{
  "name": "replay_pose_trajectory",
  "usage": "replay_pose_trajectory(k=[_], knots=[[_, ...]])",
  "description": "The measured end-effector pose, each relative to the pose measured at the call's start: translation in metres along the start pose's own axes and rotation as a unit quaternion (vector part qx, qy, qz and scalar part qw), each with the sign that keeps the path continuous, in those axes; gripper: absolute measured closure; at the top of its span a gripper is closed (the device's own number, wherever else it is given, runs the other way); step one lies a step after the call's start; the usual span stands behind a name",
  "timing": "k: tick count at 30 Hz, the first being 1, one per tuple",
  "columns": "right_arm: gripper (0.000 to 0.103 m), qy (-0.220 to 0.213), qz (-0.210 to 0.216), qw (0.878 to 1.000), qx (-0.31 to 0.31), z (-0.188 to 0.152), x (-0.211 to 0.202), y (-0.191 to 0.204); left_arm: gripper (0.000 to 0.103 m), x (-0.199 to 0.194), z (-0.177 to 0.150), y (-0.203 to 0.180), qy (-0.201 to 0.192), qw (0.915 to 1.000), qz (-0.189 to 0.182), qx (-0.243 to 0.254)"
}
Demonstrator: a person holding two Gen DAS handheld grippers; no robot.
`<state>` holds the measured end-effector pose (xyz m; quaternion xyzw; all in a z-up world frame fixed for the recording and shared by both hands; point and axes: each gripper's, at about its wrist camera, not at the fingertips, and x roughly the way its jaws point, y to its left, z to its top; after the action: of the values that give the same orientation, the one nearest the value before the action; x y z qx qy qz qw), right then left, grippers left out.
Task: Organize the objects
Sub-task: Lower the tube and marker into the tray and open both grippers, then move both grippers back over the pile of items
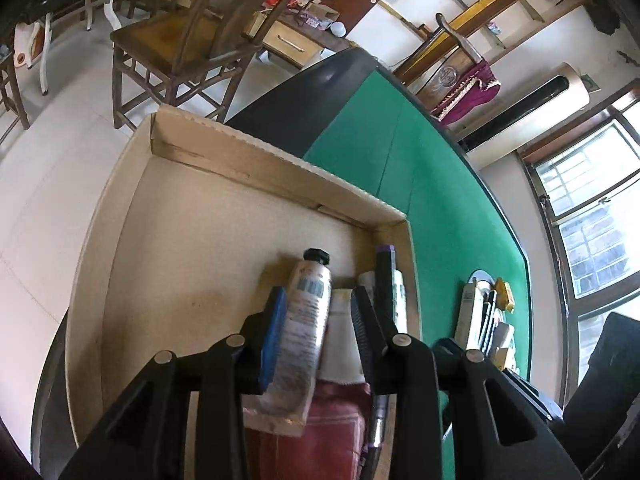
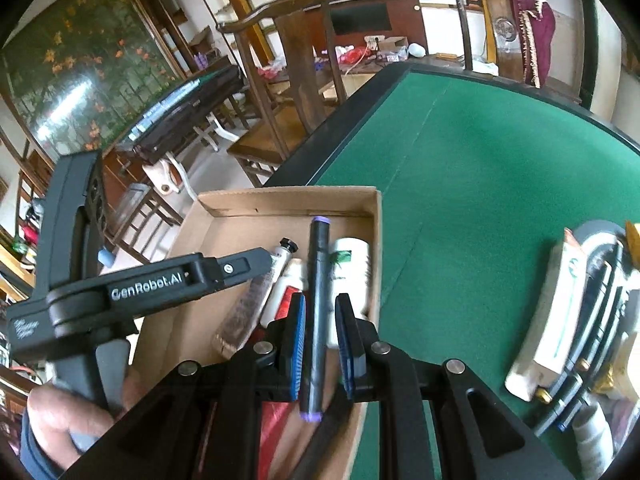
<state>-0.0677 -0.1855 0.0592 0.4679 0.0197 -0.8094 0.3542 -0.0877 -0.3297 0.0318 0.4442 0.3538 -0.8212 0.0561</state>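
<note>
A cardboard box [image 1: 280, 160] sits at the edge of the green table. In it a silver tube with a black cap [image 1: 308, 312] lies between the fingers of my left gripper [image 1: 319, 291]. The tube rests against the left blue pad, and the right finger stands apart from it, so this gripper is open. My right gripper [image 2: 320, 299] is shut on a black marker with purple ends [image 2: 318, 280], which runs lengthwise between its blue pads over the box [image 2: 288, 196]. A white tube [image 2: 288, 292] and a white bottle with green print [image 2: 352, 272] lie beside it.
The green felt table [image 2: 500, 160] stretches away to the right of the box. A pile of packets and tubes [image 2: 560, 312] lies at the right. A wooden chair [image 2: 288, 80] stands past the table's edge. A person's hand [image 2: 68, 412] grips the left gripper's handle.
</note>
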Motion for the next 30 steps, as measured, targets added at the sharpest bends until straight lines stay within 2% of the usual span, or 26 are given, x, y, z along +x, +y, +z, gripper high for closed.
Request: replay_pose_trajectory(k=[11, 16, 21, 30], knots=[[0.086, -0.027, 0.024, 0.999, 0.02, -0.042, -0.065, -0.045, 0.07, -0.005, -0.023, -0.029, -0.001, 0.9998, 0.004, 0.021], [0.086, -0.037, 0.034, 0.998, 0.039, -0.063, -0.087, -0.08, 0.07, -0.006, -0.037, -0.051, -0.004, 0.9991, 0.009, 0.042], [0.086, -0.038, 0.04, 0.996, 0.07, -0.076, -0.095, -0.115, 0.07, 0.001, -0.054, -0.082, 0.0, 0.9968, 0.008, 0.08], [0.086, -0.04, 0.05, 0.994, 0.093, -0.086, -0.095, -0.138, 0.07, 0.031, -0.09, -0.141, 0.04, 0.9888, -0.004, 0.144]])
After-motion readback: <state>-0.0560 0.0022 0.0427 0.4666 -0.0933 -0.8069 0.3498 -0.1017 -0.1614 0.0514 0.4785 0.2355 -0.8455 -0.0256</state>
